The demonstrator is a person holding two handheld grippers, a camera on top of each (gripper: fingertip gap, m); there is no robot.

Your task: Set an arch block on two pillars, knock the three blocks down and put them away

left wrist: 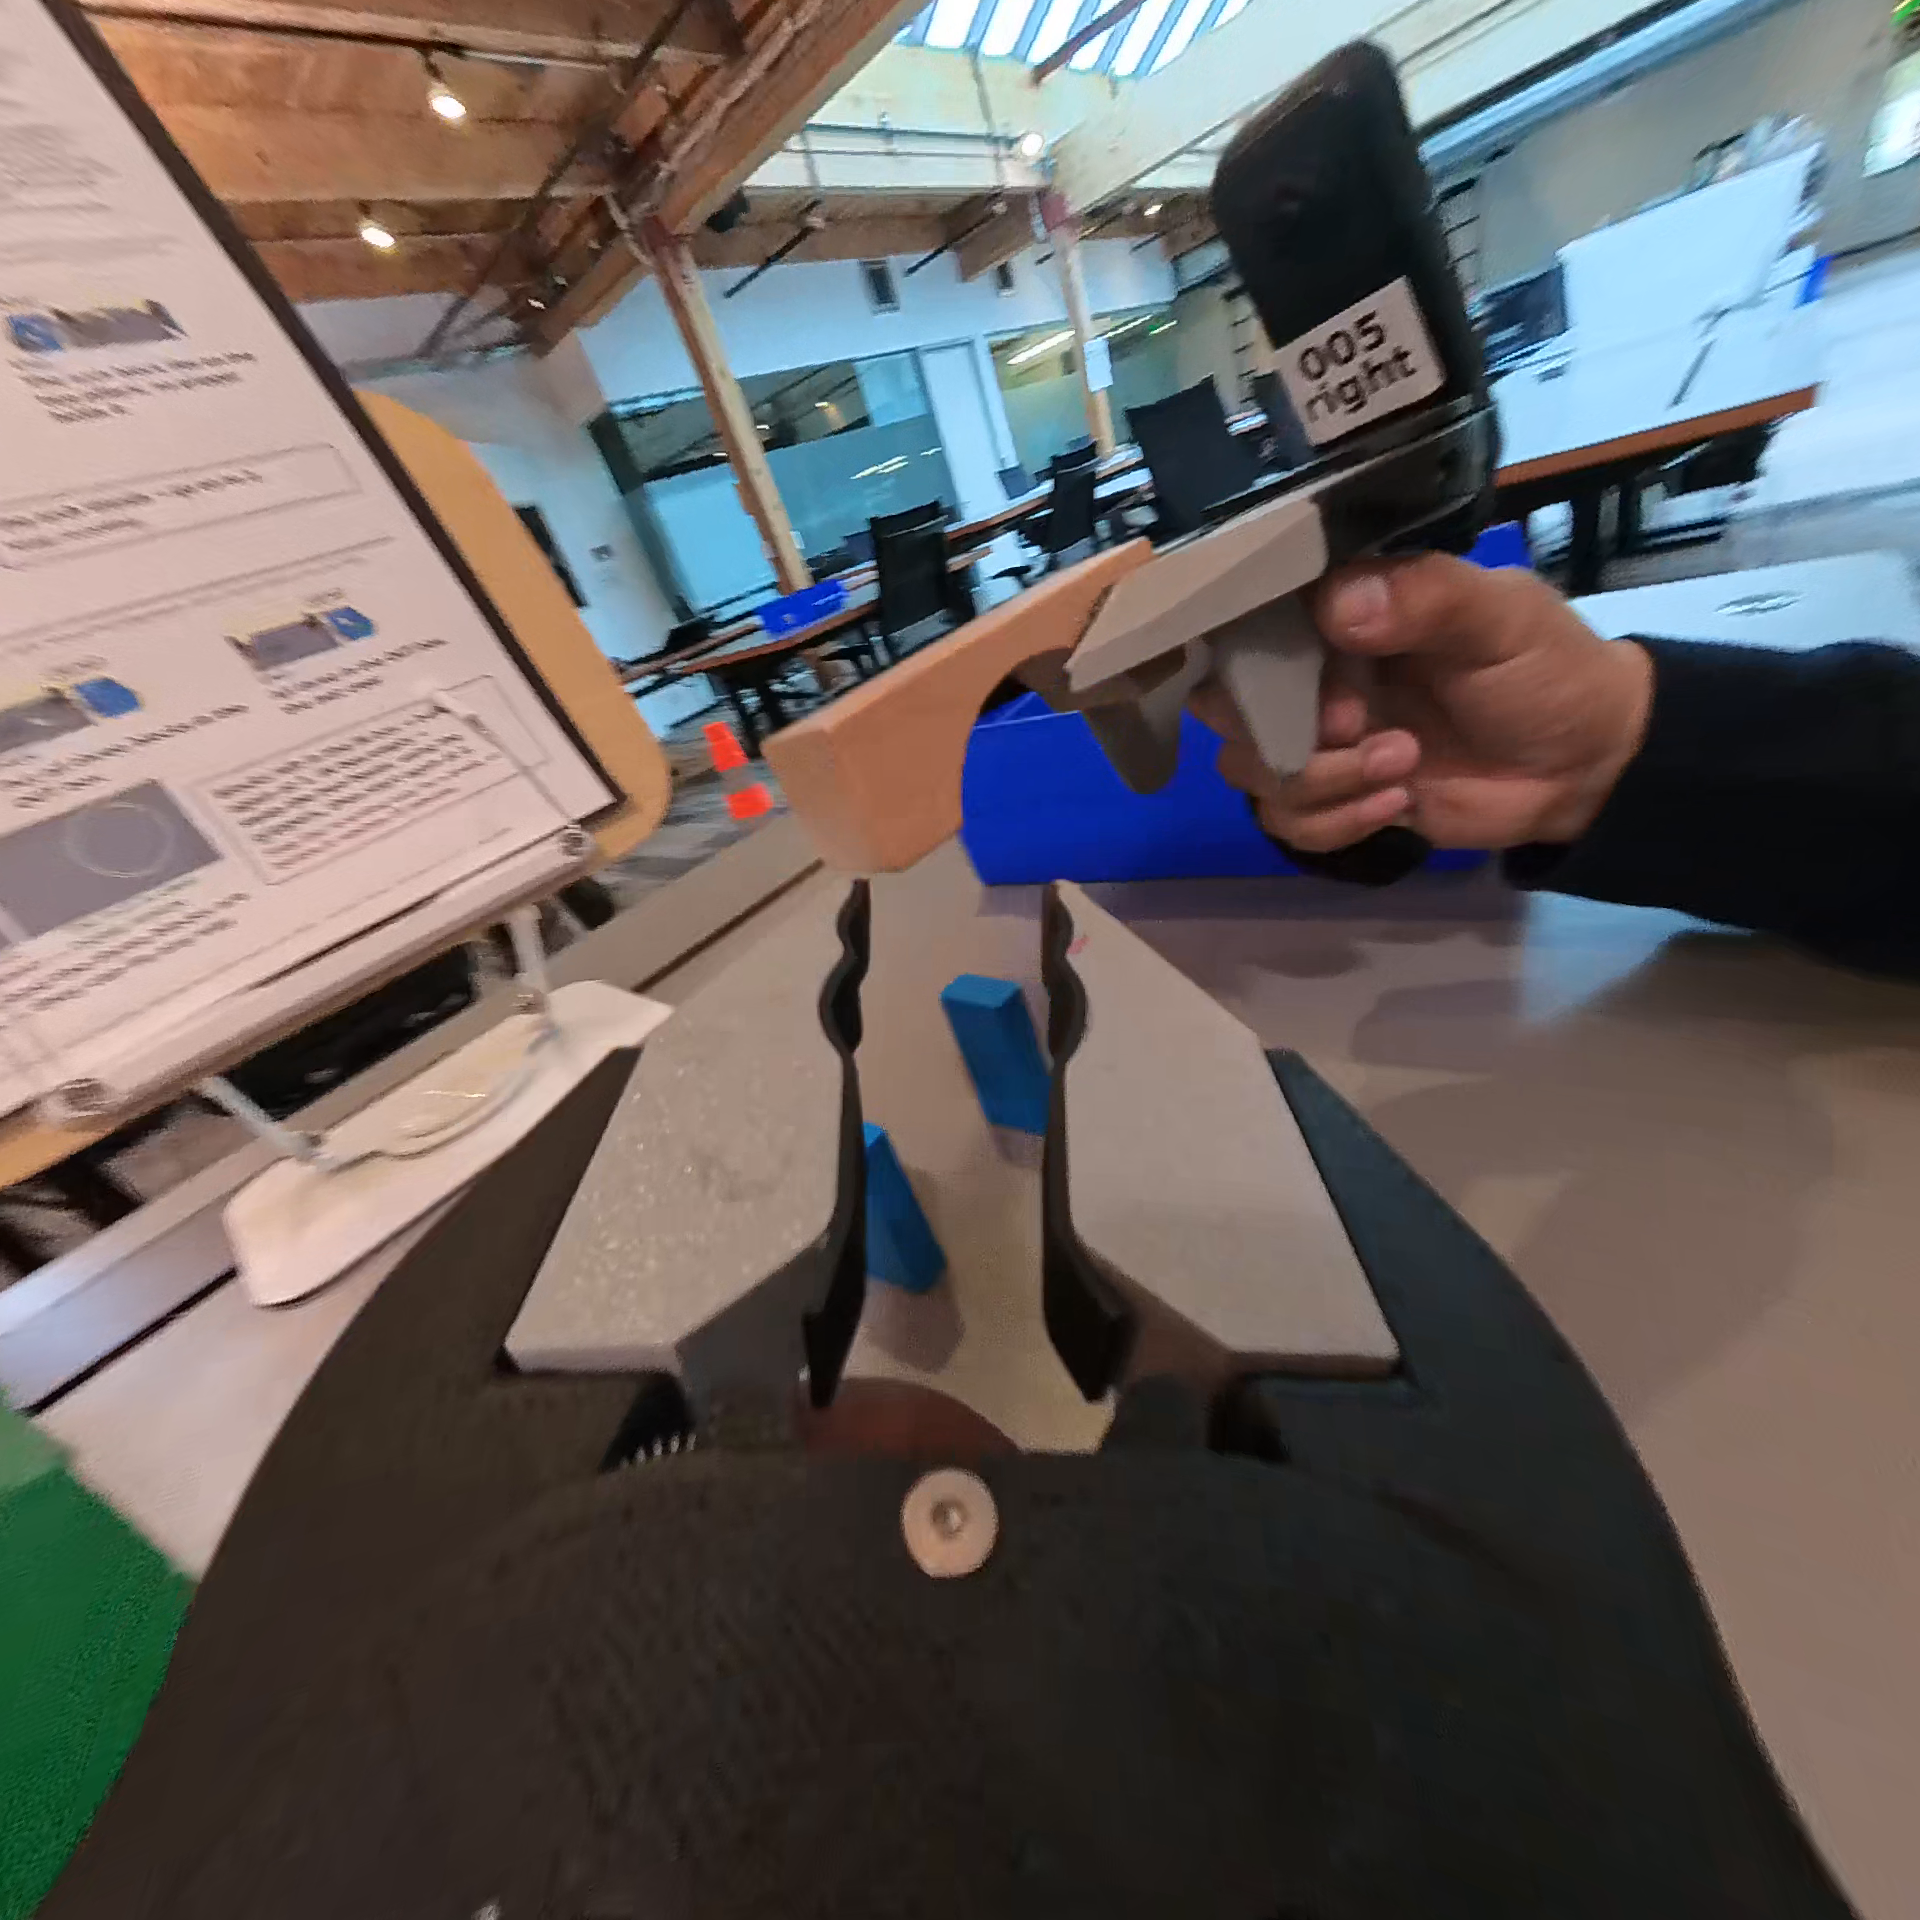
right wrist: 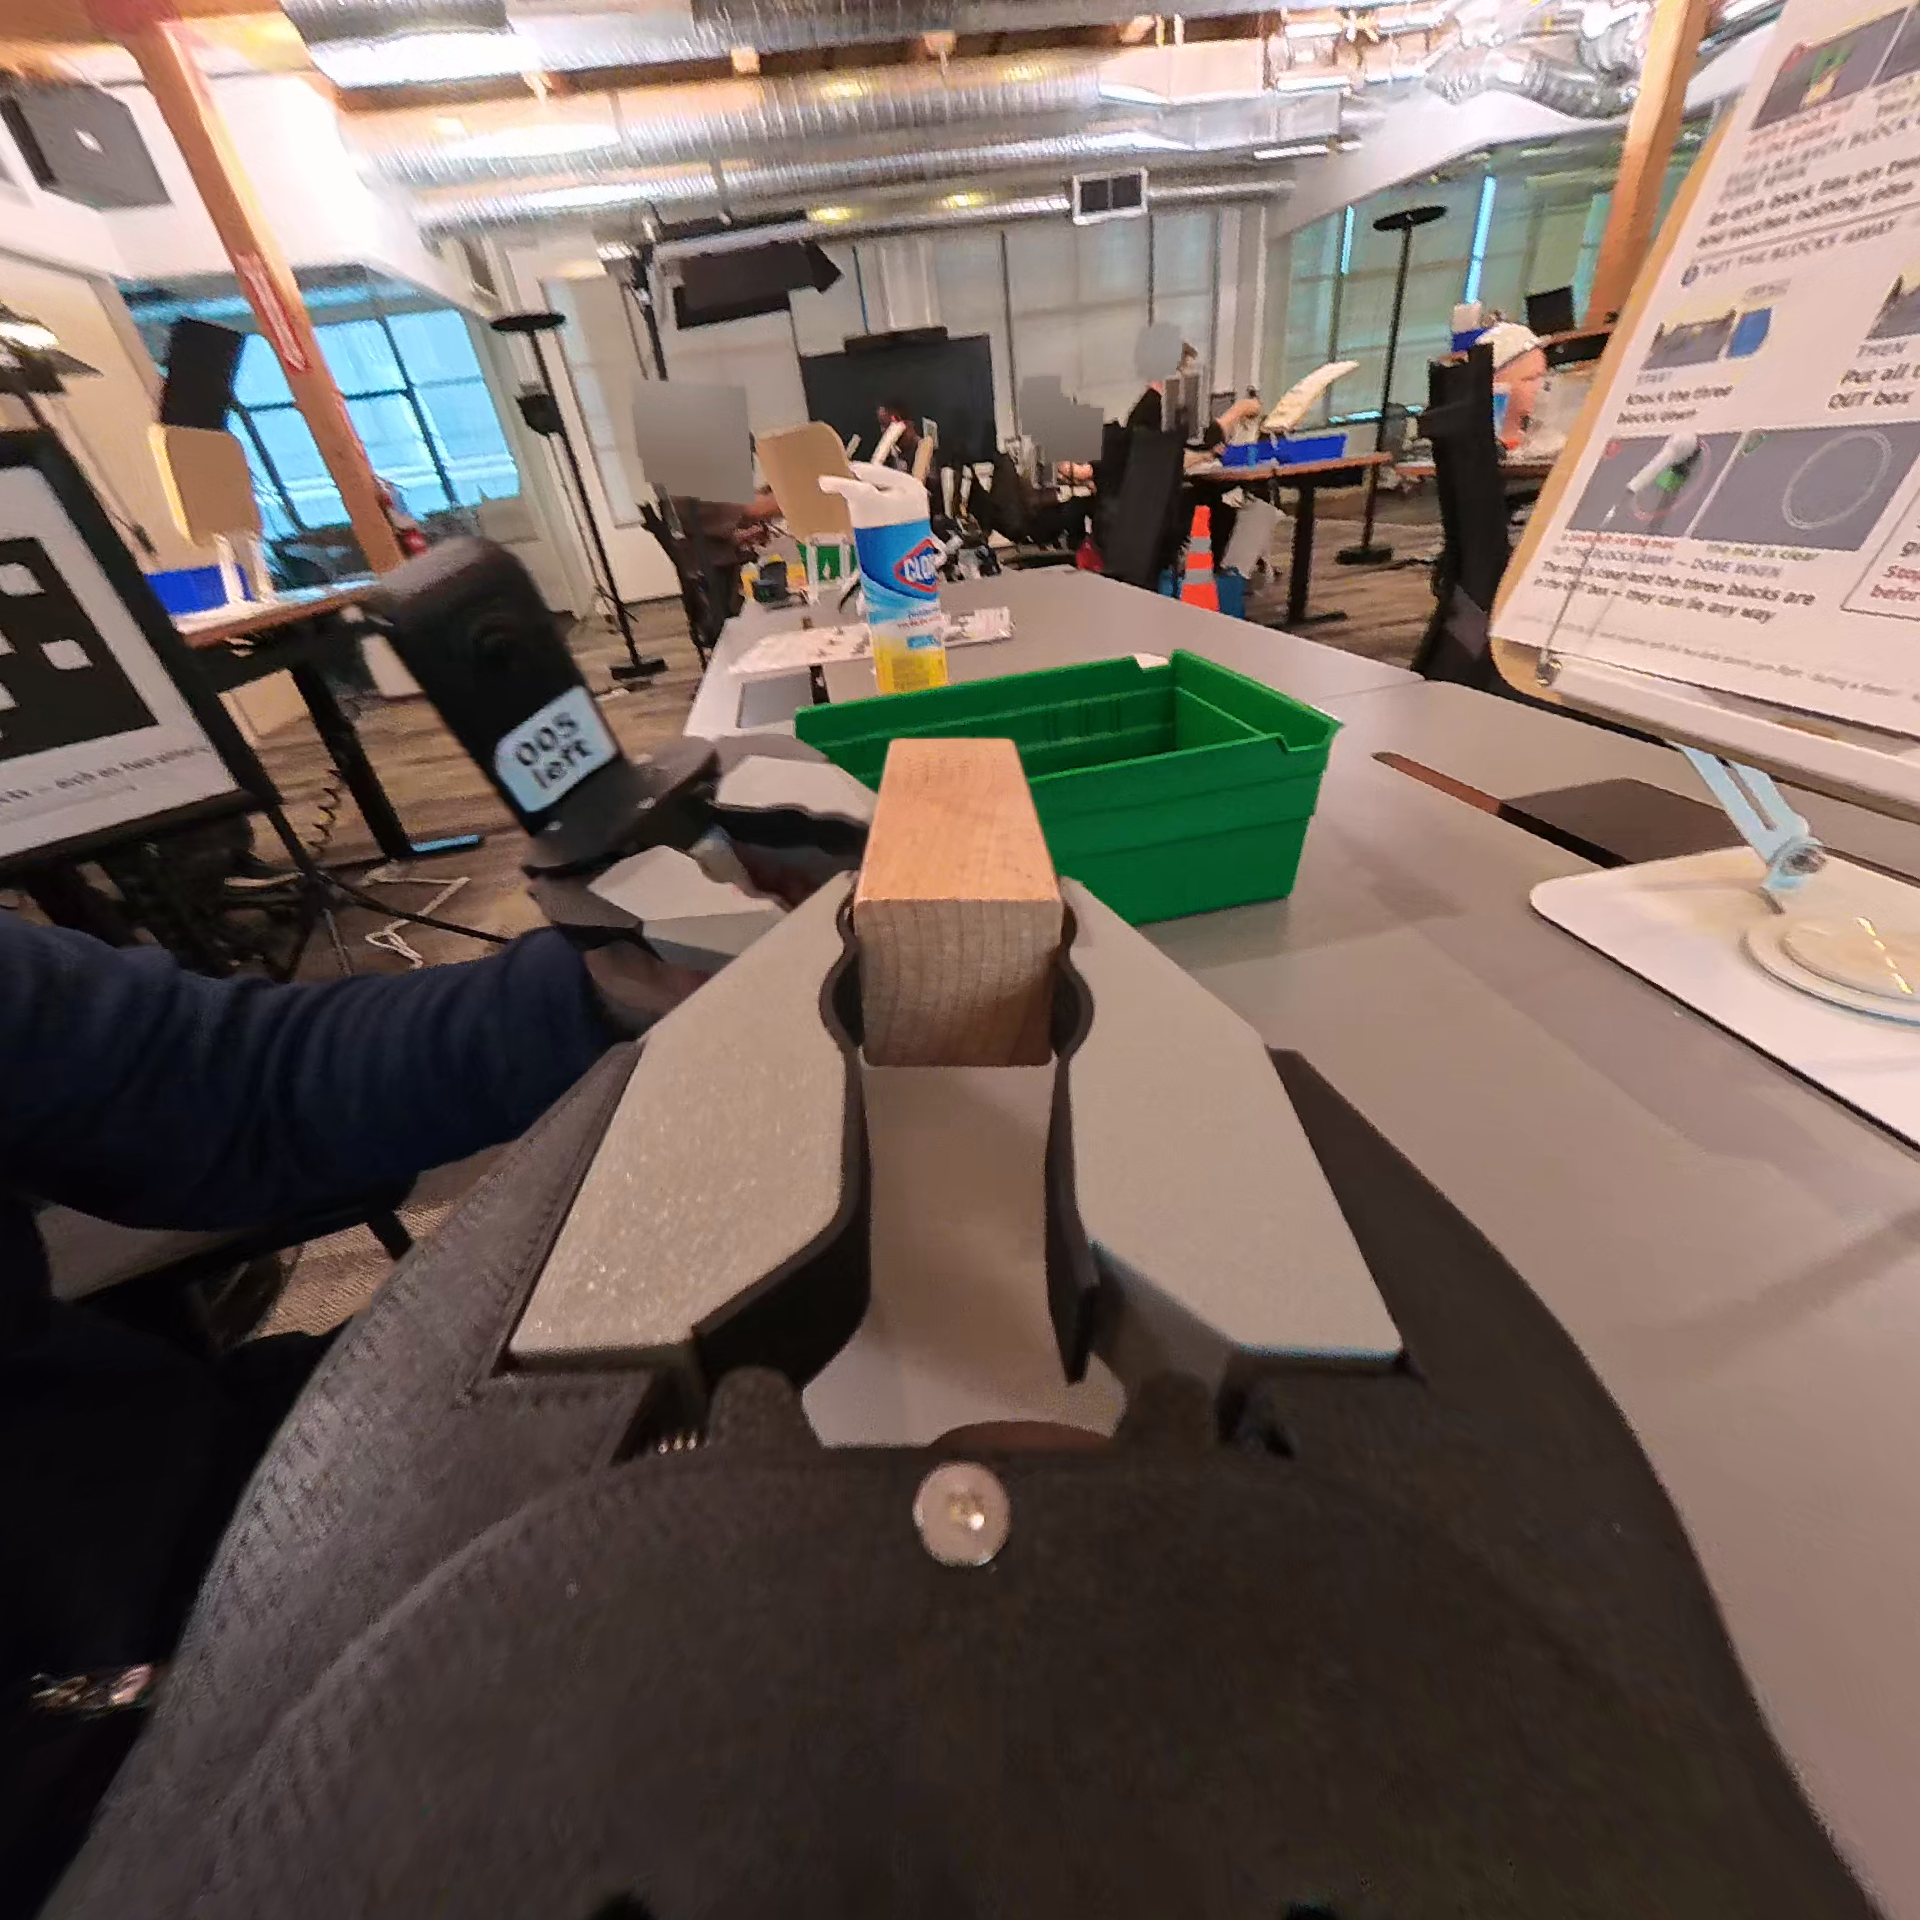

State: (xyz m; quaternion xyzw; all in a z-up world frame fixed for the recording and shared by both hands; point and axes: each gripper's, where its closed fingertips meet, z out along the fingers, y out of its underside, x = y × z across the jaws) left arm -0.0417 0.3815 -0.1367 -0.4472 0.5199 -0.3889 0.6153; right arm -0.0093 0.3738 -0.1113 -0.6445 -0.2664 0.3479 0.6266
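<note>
Left wrist view shows the left tongs (left wrist: 951, 935) released and empty, with two blue pillars (left wrist: 997, 1049) upright on the grey surface (left wrist: 1558, 1143) just beyond them. Farther off, the right tongs (left wrist: 1117, 686) grip one end of the wooden arch block (left wrist: 894, 758), held in the air above the pillars. Nothing is stacked yet, I judge: setting the arch, knocking all three down and binning them in the blue bin (left wrist: 1091, 800) or green bin (right wrist: 1143, 790) remain.
</note>
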